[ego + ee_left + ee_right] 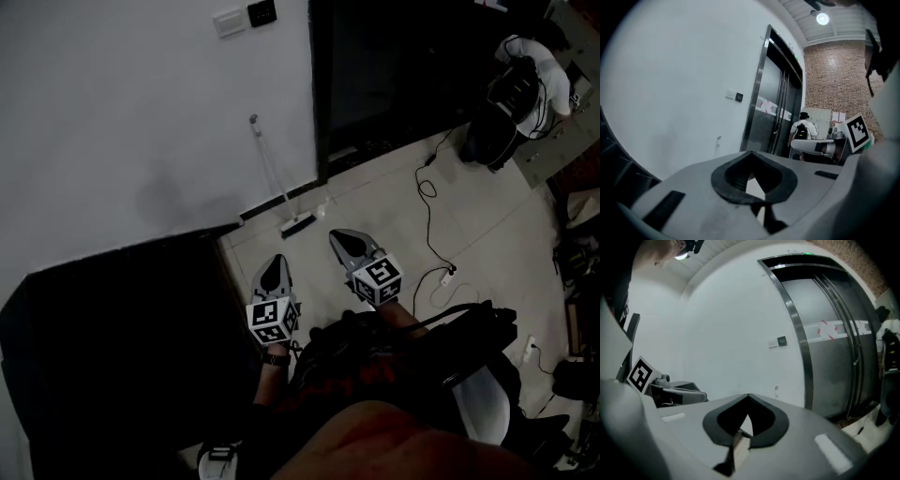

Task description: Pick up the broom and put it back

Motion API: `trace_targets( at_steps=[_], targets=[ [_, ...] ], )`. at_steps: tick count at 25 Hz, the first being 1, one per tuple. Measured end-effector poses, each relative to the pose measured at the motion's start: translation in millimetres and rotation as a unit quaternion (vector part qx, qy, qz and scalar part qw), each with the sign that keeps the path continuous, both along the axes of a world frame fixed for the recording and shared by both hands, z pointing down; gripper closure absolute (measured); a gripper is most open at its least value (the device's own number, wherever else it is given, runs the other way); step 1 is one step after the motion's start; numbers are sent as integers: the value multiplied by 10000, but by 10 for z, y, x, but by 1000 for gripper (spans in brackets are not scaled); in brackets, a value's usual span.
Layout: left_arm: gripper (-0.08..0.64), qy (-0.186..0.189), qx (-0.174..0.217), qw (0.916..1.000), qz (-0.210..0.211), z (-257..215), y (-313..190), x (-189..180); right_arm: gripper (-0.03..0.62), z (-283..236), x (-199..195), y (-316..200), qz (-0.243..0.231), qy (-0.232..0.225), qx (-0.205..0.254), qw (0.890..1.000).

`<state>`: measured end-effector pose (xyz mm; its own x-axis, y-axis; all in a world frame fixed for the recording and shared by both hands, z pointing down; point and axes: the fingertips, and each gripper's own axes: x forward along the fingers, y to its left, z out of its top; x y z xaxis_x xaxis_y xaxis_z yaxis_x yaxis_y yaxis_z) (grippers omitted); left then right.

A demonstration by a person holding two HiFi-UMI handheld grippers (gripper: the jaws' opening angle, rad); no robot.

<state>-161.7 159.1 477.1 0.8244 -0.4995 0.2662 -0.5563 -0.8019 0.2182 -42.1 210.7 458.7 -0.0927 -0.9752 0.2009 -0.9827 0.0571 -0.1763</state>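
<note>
Broom [274, 173] leans on the white wall [122, 112]. Left gripper [275, 264] and right gripper [343, 238] jaws are together, holding nothing; best to open one before closing on the handle.

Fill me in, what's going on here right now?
A person stands facing a white wall beside a dark metal lift door, holding a grey two-finger gripper in each hand. The left gripper and right gripper both have their fingers shut with nothing between them. The thin, light-handled broom leans against the wall ahead of them, its head on the pale tiled floor. Neither gripper touches it.
</note>
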Motion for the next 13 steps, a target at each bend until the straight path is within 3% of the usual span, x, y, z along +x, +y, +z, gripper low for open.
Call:
trace_targets(
  at_steps=[9,13],
  targets=[
    [555,-135,134,9998,77,-140,39,191,592,-16,114,-10,-109,-55,6,9999],
    [554,114,156,9998,72,-273,134,216,592,-22,115,86,-169,-118,-18,9998]
  ],
)
